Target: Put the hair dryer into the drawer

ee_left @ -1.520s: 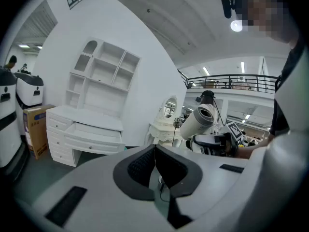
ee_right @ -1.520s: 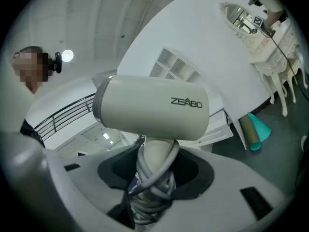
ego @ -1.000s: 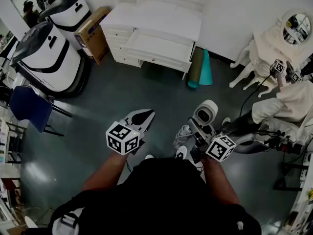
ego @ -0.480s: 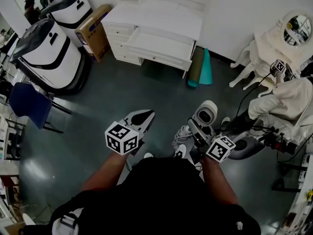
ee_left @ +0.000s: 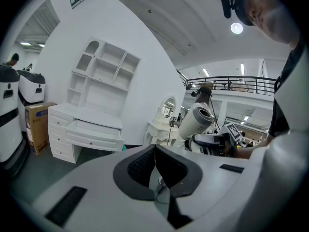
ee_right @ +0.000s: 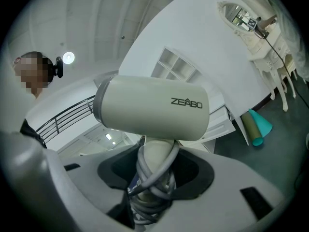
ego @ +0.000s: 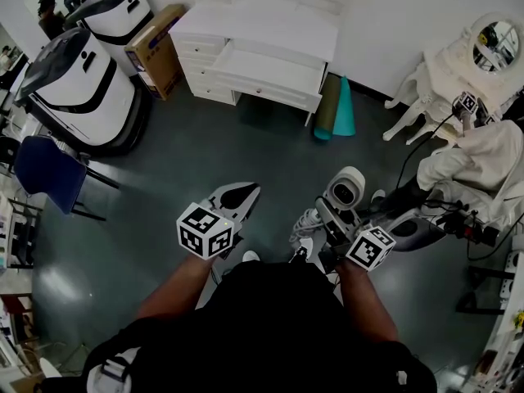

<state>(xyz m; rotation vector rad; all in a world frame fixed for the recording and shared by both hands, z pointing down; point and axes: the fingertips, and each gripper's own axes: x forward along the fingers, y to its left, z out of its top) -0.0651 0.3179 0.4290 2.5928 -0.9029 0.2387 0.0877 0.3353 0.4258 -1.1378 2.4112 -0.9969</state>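
Note:
The cream hair dryer [ego: 344,188] stands upright in my right gripper [ego: 332,219], which is shut on its handle with the grey cord wound round it. In the right gripper view the barrel [ee_right: 152,108] fills the middle above the gripper [ee_right: 154,178]. My left gripper [ego: 237,199] is held beside it at the same height, shut and holding nothing; its own view shows the pads [ee_left: 137,168] pressed together. The white dresser's open drawer [ego: 274,72] lies far ahead across the dark floor, and shows as the drawer [ee_left: 94,134] in the left gripper view.
Two white robots [ego: 78,88] and a cardboard box [ego: 155,51] stand left of the dresser. A blue chair [ego: 49,178] is at the far left. Rolled mats [ego: 334,113] lean by the dresser's right side. A person in white [ego: 483,166], cables and a mirror vanity [ego: 483,51] crowd the right.
Both grippers keep the same pose with the dryer still held. The dresser has slid slightly up in the head view. The person in white at the right has shifted.

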